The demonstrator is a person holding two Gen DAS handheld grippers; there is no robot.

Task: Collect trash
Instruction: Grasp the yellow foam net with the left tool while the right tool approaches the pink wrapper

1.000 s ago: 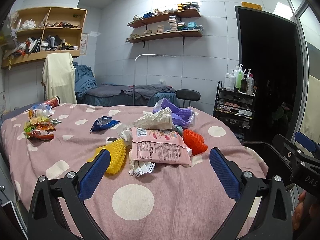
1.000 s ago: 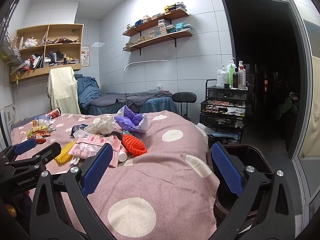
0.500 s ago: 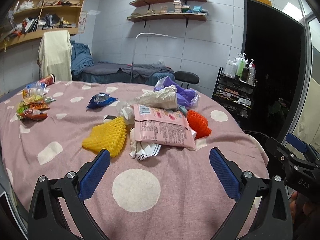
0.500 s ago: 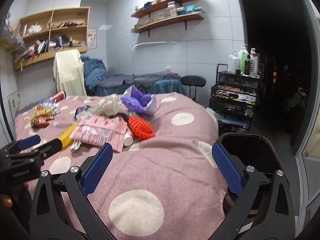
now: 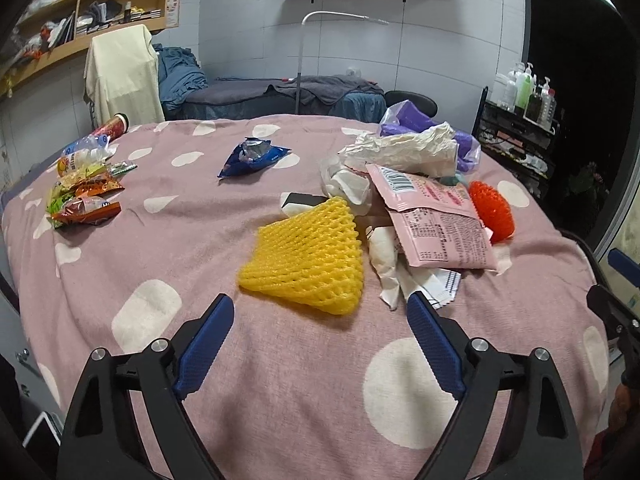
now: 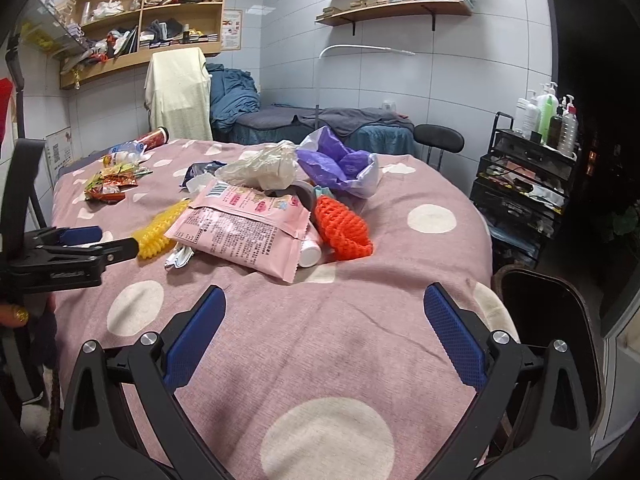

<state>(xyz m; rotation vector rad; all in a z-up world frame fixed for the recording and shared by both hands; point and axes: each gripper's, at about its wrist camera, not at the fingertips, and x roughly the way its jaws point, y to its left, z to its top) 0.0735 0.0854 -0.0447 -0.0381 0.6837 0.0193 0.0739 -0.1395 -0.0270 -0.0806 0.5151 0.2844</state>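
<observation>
Closing empty just short of the yellow foam net (image 5: 306,258), the left gripper (image 5: 320,344) lines up a pickup while the right gripper (image 6: 324,336) hangs spread, holding nothing.

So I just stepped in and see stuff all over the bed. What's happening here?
A person is clearing trash off the pink dotted bedspread with a gripper in each hand. The left gripper is just short of the yellow foam net, jaws closing with nothing between them. The right gripper is open and empty. Nothing is picked up yet; the bin stands beside the bed.
</observation>
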